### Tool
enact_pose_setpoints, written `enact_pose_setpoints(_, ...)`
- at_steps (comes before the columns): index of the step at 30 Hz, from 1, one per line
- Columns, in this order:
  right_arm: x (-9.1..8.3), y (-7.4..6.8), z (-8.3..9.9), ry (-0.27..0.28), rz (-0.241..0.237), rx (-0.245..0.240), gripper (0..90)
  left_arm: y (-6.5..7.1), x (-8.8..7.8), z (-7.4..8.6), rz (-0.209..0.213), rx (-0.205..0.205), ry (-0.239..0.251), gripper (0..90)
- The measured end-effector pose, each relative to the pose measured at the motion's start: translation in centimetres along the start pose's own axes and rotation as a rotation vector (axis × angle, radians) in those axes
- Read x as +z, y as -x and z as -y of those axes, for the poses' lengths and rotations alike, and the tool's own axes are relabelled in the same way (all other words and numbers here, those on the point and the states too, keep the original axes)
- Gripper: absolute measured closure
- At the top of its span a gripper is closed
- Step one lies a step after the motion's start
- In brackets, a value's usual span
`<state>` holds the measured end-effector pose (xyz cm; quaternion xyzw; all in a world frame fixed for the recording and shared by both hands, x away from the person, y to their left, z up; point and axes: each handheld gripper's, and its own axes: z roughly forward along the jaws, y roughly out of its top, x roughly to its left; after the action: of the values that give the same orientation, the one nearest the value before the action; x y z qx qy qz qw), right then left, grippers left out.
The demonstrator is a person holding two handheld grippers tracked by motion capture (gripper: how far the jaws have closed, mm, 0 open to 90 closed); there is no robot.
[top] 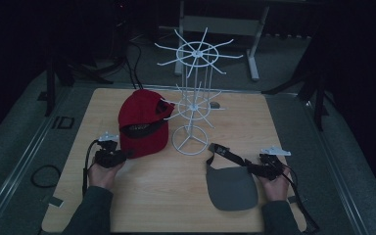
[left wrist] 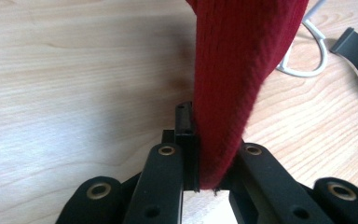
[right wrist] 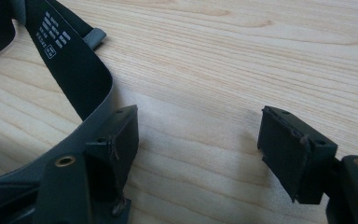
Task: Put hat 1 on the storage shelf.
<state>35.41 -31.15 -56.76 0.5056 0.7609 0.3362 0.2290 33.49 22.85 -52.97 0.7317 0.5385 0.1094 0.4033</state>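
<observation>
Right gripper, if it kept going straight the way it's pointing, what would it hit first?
Probably nothing soon. The right gripper has open jaws with bare table ahead of them. The grey visor's strap lies just beside the left jaw, so it might brush that; depth is hard to judge.

A light wooden table (top: 142, 205) is seen carrying a red cap (top: 142, 122), white wire rack (top: 191, 105) and grey visor (top: 232, 188).

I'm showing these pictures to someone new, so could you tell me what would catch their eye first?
The red cap at the table's left centre stands out, its fabric pinched in the left gripper. Beside it rises a white wire rack with radiating hooks. Near the front right lies a grey visor, with the right gripper open at its strap.
</observation>
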Motion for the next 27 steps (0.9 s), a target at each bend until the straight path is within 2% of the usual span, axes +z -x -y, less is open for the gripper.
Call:
enact_pose_setpoints(10,0.0,0.0,0.0,0.0,0.0,0.0,28.9,-0.7,-1.3,-0.9,-0.033,0.005,0.031,85.9)
enact_pose_setpoints(13,0.0,0.0,0.0,0.0,0.0,0.001,28.9,-0.9,-1.7,-1.2,-0.042,0.018,0.032,85.9)
enact_pose_setpoints(27,0.0,0.0,0.0,0.0,0.0,0.0,28.9,-1.1,-3.4,-2.6,-0.072,0.041,0.071,85.9)
